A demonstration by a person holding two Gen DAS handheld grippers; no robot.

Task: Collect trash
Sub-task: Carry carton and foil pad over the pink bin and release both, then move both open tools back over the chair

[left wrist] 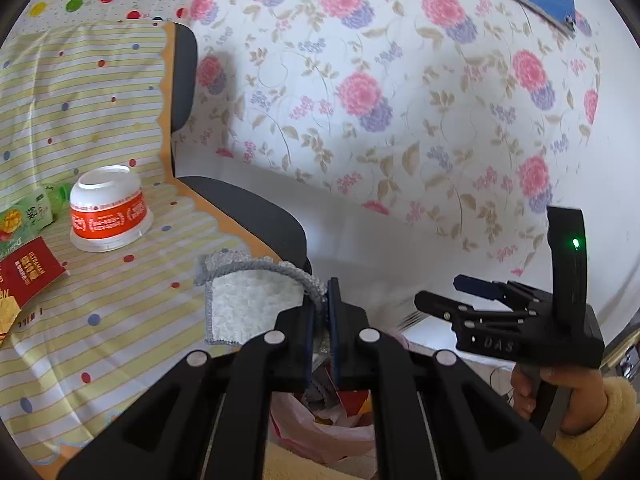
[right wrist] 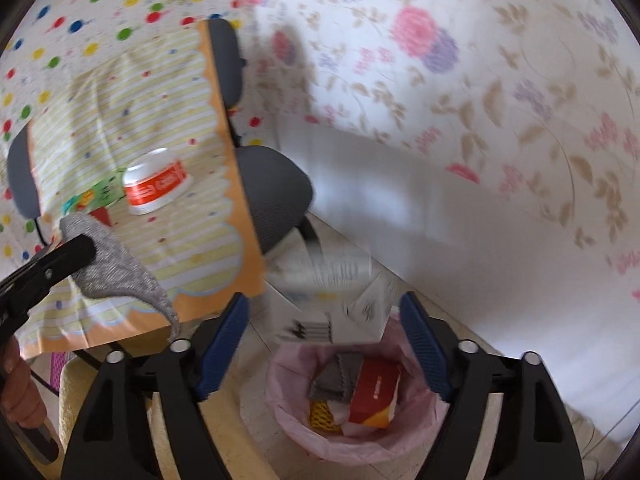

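A white carton (right wrist: 332,300), blurred and tilted, sits between the spread blue pads of the right gripper (right wrist: 324,344), with clear gaps to both pads, so nothing presses on it and the gripper is released. Directly below the carton stands the trash bin (right wrist: 288,420), lined with a pink bag; inside lie a red box (right wrist: 372,392), a grey piece of fabric (right wrist: 332,380) and something yellow with a mesh pattern (right wrist: 322,420). The left gripper (left wrist: 324,312) is clenched on a cloth (left wrist: 248,304), white on one face and grey along the hem, which hangs out to the left of the pinched pads; the right wrist view shows the same cloth as a grey flap draped over that gripper's black finger. Through the gap under the left gripper's fingers the pink-lined bin is seen again. To the left, a chair (right wrist: 276,188) with a grey seat and back is covered by a yellow-striped dotted sheet (left wrist: 100,120). On the sheet an upturned white bowl (left wrist: 108,208) with a red band stands beside a green bottle (left wrist: 40,208) and a red snack packet (left wrist: 24,276), all well apart from both grippers. A hand (left wrist: 560,396) in a fluffy yellow sleeve holds the right gripper's handle. A floral cloth (left wrist: 400,100) fills the background.
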